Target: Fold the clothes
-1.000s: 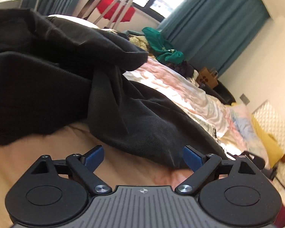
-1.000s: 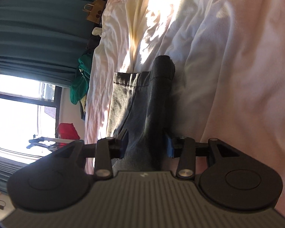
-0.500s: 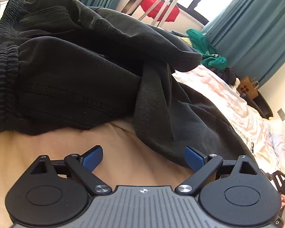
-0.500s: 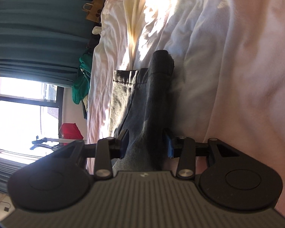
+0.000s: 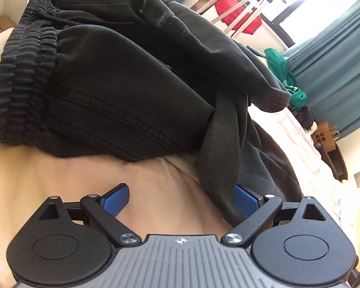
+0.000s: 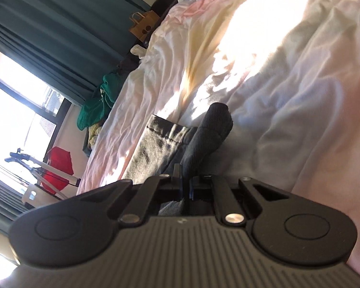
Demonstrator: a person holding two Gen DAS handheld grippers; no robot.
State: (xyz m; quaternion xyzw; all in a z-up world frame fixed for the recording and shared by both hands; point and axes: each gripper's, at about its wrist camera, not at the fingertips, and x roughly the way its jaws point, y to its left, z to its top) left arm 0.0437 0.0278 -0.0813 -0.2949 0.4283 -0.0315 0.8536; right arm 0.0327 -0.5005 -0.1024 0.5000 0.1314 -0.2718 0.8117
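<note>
My right gripper (image 6: pixel 185 187) has just clamped shut on the trousers' (image 5: pixel 122 76) leg end, so folding can begin, while my left gripper (image 5: pixel 180 200) waits open just beside them.

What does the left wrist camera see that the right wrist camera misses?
Left only: the black trousers' elastic waistband bunched on a beige blanket, and the left hand-held gripper, open with one blue pad at a fabric fold.

Right only: the right hand-held gripper, which has just closed, shut on a trouser leg, with its hem lying on sunlit pale sheets.

Both: teal curtains, a green garment, a paper bag, a red cloth by the window.
</note>
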